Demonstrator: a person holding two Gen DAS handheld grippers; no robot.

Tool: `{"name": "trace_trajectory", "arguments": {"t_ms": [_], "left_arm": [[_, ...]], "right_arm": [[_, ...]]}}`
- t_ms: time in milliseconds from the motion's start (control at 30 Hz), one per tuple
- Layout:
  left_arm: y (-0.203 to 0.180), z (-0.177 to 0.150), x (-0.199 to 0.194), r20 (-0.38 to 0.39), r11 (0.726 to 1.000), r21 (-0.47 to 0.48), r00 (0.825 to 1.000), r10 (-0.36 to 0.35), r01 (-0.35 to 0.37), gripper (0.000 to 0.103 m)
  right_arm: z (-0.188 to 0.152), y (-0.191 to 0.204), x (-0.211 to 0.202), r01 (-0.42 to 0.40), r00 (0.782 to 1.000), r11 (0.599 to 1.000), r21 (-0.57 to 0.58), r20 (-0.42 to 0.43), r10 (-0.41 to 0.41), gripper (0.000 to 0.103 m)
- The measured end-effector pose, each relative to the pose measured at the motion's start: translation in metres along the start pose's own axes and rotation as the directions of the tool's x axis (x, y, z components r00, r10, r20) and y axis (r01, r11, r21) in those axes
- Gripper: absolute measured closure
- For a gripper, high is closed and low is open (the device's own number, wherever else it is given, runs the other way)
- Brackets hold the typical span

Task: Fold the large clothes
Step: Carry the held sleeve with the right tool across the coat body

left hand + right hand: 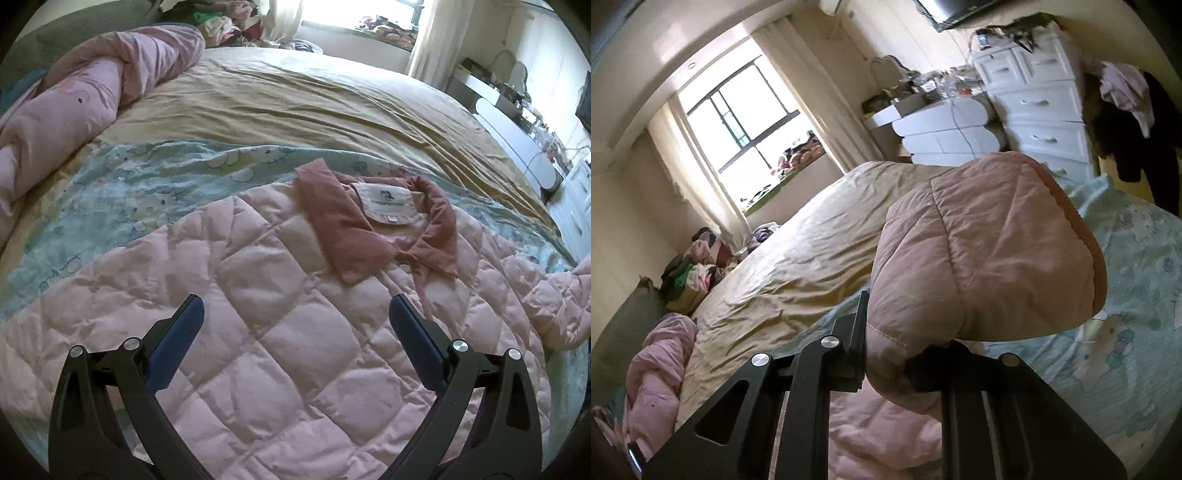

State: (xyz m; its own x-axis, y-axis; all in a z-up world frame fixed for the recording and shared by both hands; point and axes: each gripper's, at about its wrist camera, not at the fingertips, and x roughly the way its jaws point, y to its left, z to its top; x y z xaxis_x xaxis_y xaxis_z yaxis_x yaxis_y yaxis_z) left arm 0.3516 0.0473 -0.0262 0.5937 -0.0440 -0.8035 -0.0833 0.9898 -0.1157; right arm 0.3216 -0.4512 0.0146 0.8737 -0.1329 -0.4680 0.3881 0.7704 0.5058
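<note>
Pink duvet (92, 85): seen bunched in a roll at the left edge of the bed (295, 96), well apart from the jacket.
Left hand-held gripper (295, 314): held above the jacket body with its blue-padded fingers (184, 332) spread wide — nothing is gripped between them.
Quilted pink jacket (280, 325): laid flat on the bed over a pale blue cartoon-print sheet (122, 206), with the darker pink collar (343, 229) turned open and a white label (386, 201) shown inside the neck.
Sleeve (990, 251): lifted off the bed, its cuff end edged with a darker ribbed trim (1082, 236).
Right hand-held gripper (890, 350): pressed together on the sleeve — the padded fabric is pinched between the black fingers and bulges out beyond them.
White dresser (1034, 88): seen beyond the bed on the right, with clothes draped beside it.
</note>
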Motion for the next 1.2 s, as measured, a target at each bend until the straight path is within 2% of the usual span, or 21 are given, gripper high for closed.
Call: {"name": "trace_trajectory", "arguments": {"t_ms": [400, 667, 967, 1133, 1200], "left_arm": [[0.002, 0.011, -0.025, 0.039, 0.997, 0.013, 0.996, -0.079, 0.078, 0.009], [0.019, 0.011, -0.036, 0.03, 0.991, -0.048, 0.992, -0.125, 0.127, 0.009], [0.035, 0.015, -0.04, 0.029, 0.98, -0.096, 0.985, -0.171, 0.173, 0.009], [0.042, 0.015, -0.043, 0.029, 0.967, -0.124, 0.975, -0.219, 0.221, 0.009], [0.044, 0.015, -0.045, 0.034, 0.967, -0.125, 0.975, -0.218, 0.221, 0.009]], "right_arm": [[-0.01, 0.087, -0.016, -0.096, 0.995, 0.992, -0.084, 0.012, 0.098, 0.088], [-0.027, 0.135, -0.028, -0.191, 0.981, 0.973, -0.128, -0.002, 0.193, 0.088], [-0.042, 0.176, -0.031, -0.276, 0.961, 0.945, -0.177, -0.051, 0.271, 0.088], [-0.061, 0.198, -0.025, -0.324, 0.946, 0.922, -0.214, -0.109, 0.307, 0.088], [-0.07, 0.206, -0.022, -0.342, 0.938, 0.913, -0.222, -0.132, 0.319, 0.088]]}}
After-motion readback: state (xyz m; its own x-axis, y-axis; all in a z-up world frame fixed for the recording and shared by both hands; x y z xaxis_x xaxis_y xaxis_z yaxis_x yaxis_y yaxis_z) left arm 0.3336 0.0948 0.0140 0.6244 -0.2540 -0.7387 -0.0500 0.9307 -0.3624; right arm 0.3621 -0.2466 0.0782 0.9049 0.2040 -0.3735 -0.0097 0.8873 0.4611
